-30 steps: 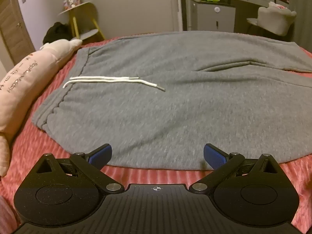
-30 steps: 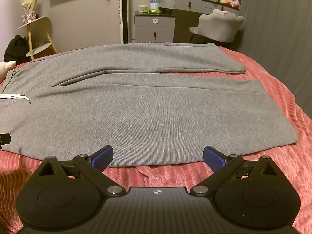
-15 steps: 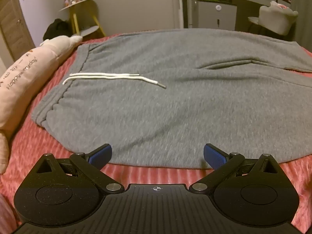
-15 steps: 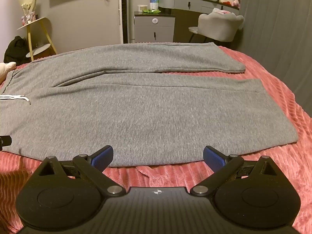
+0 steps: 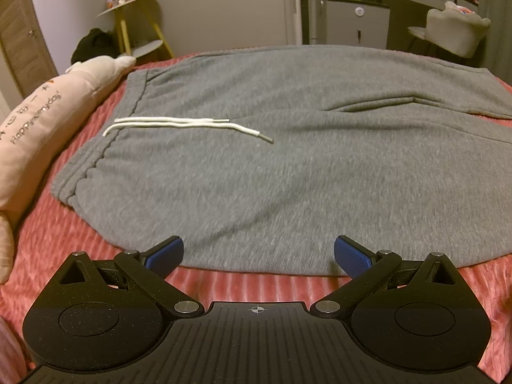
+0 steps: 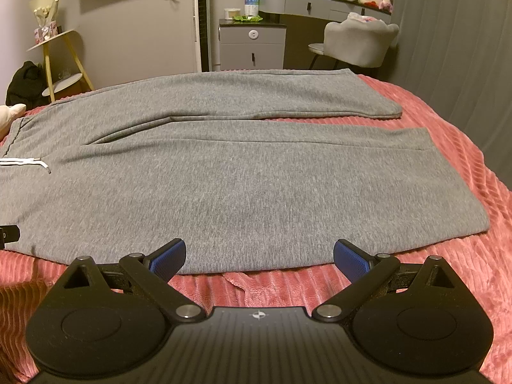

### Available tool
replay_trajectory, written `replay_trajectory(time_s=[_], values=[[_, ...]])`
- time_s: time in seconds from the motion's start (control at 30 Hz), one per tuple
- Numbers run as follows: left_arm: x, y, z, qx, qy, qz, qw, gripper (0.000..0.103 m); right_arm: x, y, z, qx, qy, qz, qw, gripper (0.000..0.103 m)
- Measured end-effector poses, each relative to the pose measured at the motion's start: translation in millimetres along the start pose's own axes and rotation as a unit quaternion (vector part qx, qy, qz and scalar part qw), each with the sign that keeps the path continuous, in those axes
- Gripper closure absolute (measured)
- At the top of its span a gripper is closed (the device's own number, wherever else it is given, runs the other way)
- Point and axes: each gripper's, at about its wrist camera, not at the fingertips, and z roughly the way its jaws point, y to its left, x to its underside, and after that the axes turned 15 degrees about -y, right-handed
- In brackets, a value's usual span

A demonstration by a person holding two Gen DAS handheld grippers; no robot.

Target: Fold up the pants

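The pants (image 6: 243,176) lie flat on the bed (image 6: 454,256), waistband to the left. The left gripper (image 5: 258,256) and right gripper (image 6: 260,257) both hover at the near hem, jaws wide apart, holding nothing.

The pants (image 6: 243,188) were heather grey with a white drawstring (image 5: 179,124). The bed cover (image 6: 464,147) was ribbed coral red. At nine o'clock lay a pale pink pillow (image 5: 41,118) with dark lettering. The fingers (image 6: 168,256) were blue-padded on black.
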Motion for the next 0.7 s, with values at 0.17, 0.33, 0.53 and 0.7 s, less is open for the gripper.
replay_trajectory(time_s=[0.17,0.33,0.53,0.7], values=[[2.8,0.6,-0.3,-0.001,0.001,-0.001,1.0,0.0,0.4,1.0,-0.1,0.0,-0.001,0.0,1.0,0.004],[3.9,1.1,0.0,0.0,0.003,-0.002,1.0,0.0,0.3,-0.2,0.2,0.0,-0.001,0.0,1.0,0.004],[3.1,1.5,0.7,-0.001,0.006,-0.004,1.0,0.0,0.5,-0.3,0.5,-0.001,0.0,0.001,1.0,0.004],[1.6,1.7,1.1,-0.002,0.009,-0.007,0.9999,0.0,0.6,-0.4,0.6,-0.001,-0.001,0.002,1.0,0.004]])
